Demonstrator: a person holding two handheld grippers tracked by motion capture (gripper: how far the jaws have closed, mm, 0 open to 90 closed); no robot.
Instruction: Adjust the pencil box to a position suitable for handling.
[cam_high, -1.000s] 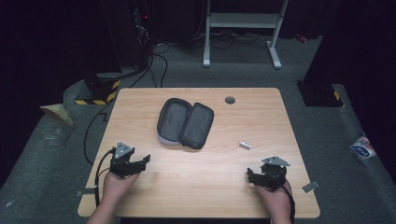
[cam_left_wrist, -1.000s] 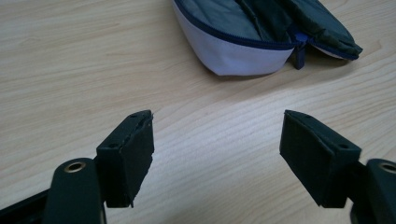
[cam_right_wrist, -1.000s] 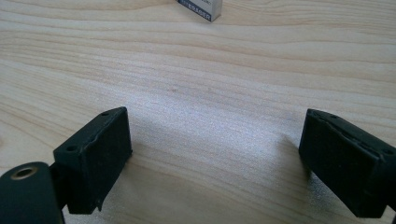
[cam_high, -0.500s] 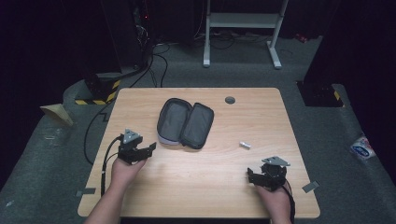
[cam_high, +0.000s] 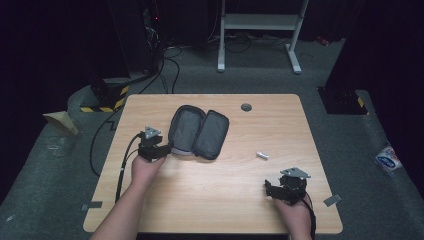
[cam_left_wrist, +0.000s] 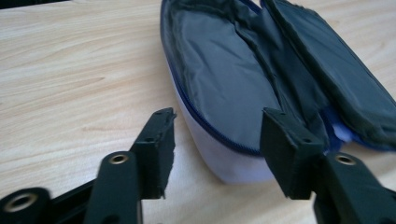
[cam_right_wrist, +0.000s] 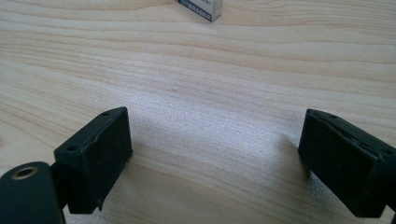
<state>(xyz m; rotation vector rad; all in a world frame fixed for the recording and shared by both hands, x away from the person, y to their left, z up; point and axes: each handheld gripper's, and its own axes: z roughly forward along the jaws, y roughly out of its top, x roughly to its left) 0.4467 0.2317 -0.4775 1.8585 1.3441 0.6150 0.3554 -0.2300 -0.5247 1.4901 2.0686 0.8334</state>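
Left hand-held gripper (cam_left_wrist: 217, 140) reaching level, jaws just closing in, straddling the near rim of the open pouch (cam_high: 198, 132) lying at worktop (cam_high: 220, 200) centre, 11 o'clock; right hand-held gripper (cam_right_wrist: 215, 163) resting spread, eraser (cam_right_wrist: 200, 9) lettered "ERASER" at its 12 o'clock.

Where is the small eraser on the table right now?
In the high view the eraser lies right of centre, between the open pencil case and the right gripper.

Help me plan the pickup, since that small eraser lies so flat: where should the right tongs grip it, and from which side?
Best guess: take the eraser across its short width, on its two long side faces. It lies flat on the table, apart from the pencil case, so come down from above with the right tongs, which stand open just short of it.
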